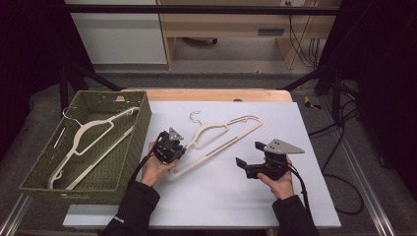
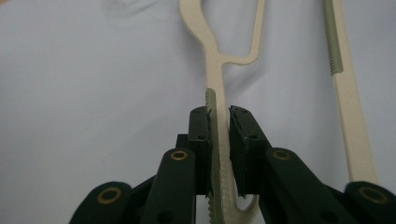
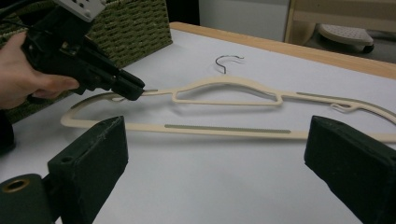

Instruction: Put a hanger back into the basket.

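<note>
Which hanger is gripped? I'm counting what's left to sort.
The hanger on the white sheet: the left gripper clamps its shoulder arm. The other hanger lies untouched inside the basket.

Cream plastic hanger (image 1: pixel 223 140), slim, with a small metal hook (image 1: pixel 195 117) at the top and grey-green ribbed grip strips let into the shoulders and the bottom bar. Lies flat on the pale sheet over the table (image 1: pixel 216 196), set slantwise in the high view: hook toward the far side, one shoulder tip toward the near left, the other reaching up and right. Near-left shoulder arm pinched between the black pads of the left hand-held gripper (image 2: pixel 218 140), right on its ribbed strip. Bottom bar (image 3: pixel 224 129) straight and whole, resting on the sheet. Just beside the woven basket's near corner.
</note>
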A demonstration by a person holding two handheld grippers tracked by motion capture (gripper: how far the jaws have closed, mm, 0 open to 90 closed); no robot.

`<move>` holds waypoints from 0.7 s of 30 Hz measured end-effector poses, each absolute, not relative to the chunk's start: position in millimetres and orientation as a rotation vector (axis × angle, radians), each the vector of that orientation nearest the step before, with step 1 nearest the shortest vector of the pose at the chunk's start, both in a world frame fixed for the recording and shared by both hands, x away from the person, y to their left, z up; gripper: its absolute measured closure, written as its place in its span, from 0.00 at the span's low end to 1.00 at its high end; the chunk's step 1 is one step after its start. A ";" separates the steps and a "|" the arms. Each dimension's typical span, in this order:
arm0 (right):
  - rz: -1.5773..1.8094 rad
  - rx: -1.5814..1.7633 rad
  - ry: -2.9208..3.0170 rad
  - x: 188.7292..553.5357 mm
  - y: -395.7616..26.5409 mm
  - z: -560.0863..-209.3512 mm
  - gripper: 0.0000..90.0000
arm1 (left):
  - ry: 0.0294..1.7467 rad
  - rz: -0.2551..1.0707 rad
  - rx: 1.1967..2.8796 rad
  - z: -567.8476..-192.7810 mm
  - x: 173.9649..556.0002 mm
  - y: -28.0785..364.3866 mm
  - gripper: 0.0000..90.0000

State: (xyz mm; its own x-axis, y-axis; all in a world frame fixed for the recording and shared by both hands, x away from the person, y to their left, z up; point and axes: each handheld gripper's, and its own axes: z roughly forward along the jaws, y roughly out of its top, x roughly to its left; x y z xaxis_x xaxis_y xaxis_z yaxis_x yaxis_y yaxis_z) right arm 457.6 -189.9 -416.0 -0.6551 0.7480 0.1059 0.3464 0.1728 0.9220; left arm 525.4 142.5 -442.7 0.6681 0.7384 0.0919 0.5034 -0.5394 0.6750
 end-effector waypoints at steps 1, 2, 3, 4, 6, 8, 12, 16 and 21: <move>1.485 1.031 2.089 460.9 -186.3 -415.7 0.09 | 0.949 0.499 2.254 -440.2 522.8 142.3 0.88; 1.484 1.036 2.090 463.4 -183.0 -415.3 0.09 | 0.939 0.517 2.252 -437.1 519.2 142.1 0.88; 1.486 1.040 2.087 467.1 -178.2 -414.8 0.10 | 0.930 0.528 2.250 -434.1 515.7 142.2 0.88; 1.492 1.040 2.090 471.6 -173.3 -414.4 0.12 | 0.929 0.537 2.237 -431.3 512.0 141.7 0.88; 1.498 1.038 2.102 481.7 -161.5 -414.2 0.13 | 0.906 0.570 2.224 -423.9 503.9 142.4 0.88; 1.486 1.035 2.115 493.0 -147.2 -414.5 0.14 | 0.888 0.585 2.223 -418.1 498.7 144.2 0.88; 1.459 1.061 2.132 516.9 -121.7 -415.7 0.18 | 0.876 0.601 2.221 -410.1 489.8 148.4 0.88; 1.416 1.095 2.142 540.9 -98.5 -415.3 0.22 | 0.877 0.602 2.204 -408.4 483.8 151.3 0.88; 1.378 1.105 2.168 564.9 -75.3 -415.9 0.26 | 0.881 0.608 2.187 -408.1 479.6 152.0 0.88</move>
